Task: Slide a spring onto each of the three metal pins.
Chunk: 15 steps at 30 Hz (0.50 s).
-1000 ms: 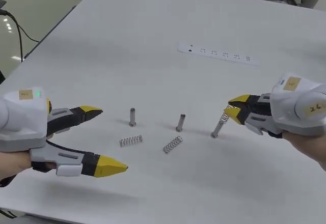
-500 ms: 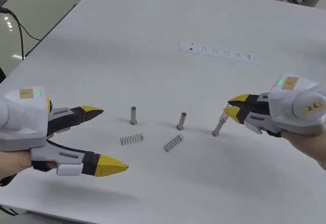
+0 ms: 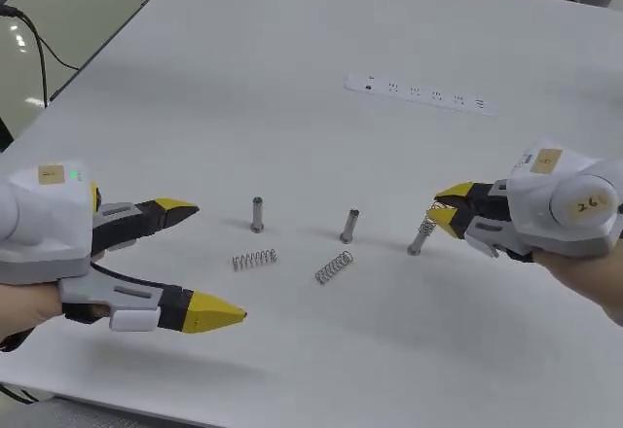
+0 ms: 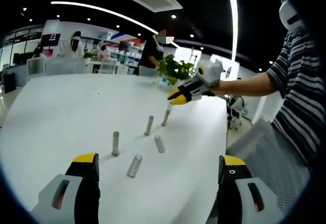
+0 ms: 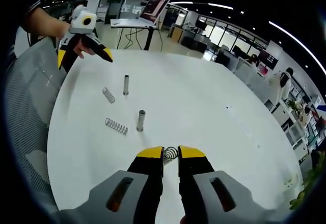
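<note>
Springs number three on the desk [image 3: 292, 78]: we pinch the held spring [image 3: 427, 225] in our right tongs [image 3: 439, 206], narrowed on it, at the top of the leaning pin [image 3: 416, 244], while the left loose spring [image 3: 254, 259] and the right loose spring [image 3: 333, 267] lie flat just nearer the desk's near edge than the upright left pin [image 3: 257, 213] and middle pin [image 3: 349, 225]. Our left tongs [image 3: 206, 264] hang wide and hold nothing, toward the near left corner, apart from the pins.
</note>
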### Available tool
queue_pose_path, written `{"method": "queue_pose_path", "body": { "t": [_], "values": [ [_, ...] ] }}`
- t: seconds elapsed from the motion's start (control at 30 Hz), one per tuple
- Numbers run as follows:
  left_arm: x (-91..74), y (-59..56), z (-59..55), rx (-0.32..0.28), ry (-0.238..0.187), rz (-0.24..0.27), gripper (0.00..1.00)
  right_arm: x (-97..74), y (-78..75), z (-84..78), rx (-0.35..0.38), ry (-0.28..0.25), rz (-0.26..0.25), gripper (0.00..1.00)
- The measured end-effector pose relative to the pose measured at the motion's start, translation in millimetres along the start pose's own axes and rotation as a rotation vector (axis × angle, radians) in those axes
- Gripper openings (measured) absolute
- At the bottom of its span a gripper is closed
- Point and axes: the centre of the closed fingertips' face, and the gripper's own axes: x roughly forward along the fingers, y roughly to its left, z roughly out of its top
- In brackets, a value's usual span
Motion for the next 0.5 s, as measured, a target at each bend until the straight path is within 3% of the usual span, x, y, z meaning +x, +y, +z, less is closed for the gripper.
{"method": "queue_pose_path", "body": {
  "t": [0.5],
  "values": [
    [-0.6, 1.1, 3.4, 0.001, -0.006, 0.002, 0.94, 19.9, 9.5, -24.6, 0.007, 0.061, 0.030, 0.08]
  ]
}}
